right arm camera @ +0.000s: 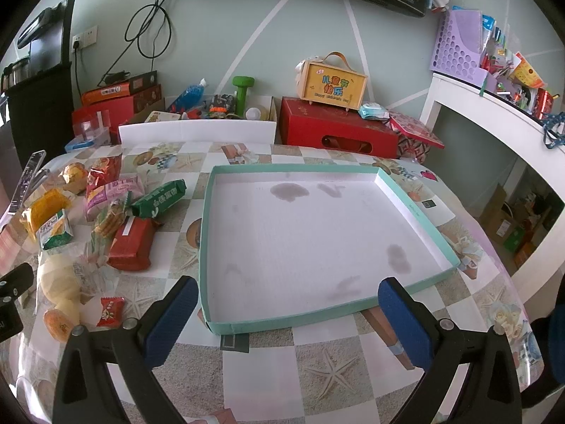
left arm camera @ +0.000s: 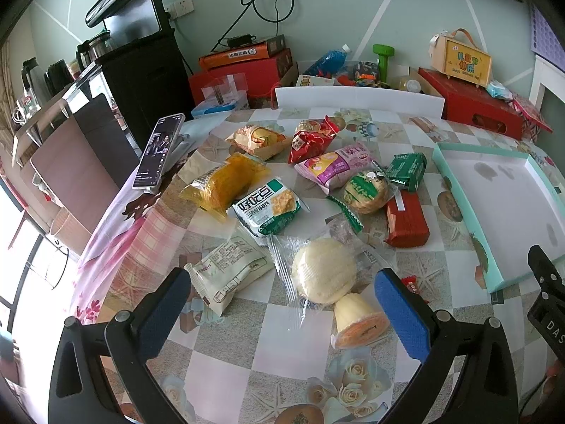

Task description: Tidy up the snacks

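Observation:
Several wrapped snacks lie loose on the checked tablecloth: a pale round bun in clear wrap (left arm camera: 323, 270), a jelly cup on its side (left arm camera: 358, 321), a white packet (left arm camera: 226, 270), a green-and-white cracker pack (left arm camera: 270, 208), a yellow pack (left arm camera: 224, 183), a red bar (left arm camera: 406, 221). My left gripper (left arm camera: 282, 304) is open just in front of the bun and cup, holding nothing. The teal-rimmed white tray (right arm camera: 416, 219) sits empty to the right of the pile. My right gripper (right arm camera: 287, 312) is open over the tray's near edge, holding nothing. A small red candy (right arm camera: 110, 311) lies left of it.
A phone (left arm camera: 159, 150) leans on a stand at the table's left edge. Red gift boxes (right arm camera: 335, 129), a yellow carry box (right arm camera: 333, 83) and clutter line the wall behind. A white chair back (right arm camera: 197, 132) stands at the far side. A white shelf (right arm camera: 494, 113) is to the right.

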`<control>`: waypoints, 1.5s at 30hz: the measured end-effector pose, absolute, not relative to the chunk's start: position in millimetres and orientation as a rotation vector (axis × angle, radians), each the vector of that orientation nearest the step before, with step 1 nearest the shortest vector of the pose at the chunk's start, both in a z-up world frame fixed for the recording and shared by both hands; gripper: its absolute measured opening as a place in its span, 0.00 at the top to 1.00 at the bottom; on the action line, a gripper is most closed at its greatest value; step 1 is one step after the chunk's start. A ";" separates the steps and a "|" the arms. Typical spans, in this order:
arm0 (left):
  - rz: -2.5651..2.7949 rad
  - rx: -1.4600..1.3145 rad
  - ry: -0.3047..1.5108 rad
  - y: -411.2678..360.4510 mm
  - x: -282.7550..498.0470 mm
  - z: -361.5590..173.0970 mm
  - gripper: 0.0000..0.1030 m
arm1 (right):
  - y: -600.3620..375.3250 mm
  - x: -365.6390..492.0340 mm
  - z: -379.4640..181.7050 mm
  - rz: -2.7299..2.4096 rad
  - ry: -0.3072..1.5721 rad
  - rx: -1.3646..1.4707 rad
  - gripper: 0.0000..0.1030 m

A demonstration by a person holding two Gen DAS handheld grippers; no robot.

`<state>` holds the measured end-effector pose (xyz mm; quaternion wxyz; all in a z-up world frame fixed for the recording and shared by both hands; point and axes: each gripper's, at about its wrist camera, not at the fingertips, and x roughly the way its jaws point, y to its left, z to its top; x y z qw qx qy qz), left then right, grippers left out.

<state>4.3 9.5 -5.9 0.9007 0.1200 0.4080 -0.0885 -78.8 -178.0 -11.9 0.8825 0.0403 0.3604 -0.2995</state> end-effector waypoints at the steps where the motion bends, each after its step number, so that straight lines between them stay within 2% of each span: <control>1: -0.183 0.248 0.846 9.7 4.5 -6.2 0.00 | -177.9 -78.8 -12.0 -0.624 0.750 0.084 0.00; 30: -0.186 0.242 0.859 11.0 6.3 -8.2 0.00 | -174.1 -77.1 -12.7 -0.603 0.752 0.079 0.00; 45: -0.240 0.159 1.013 17.7 20.8 -28.2 0.00 | -136.3 -49.6 -25.0 -0.276 0.819 0.054 0.00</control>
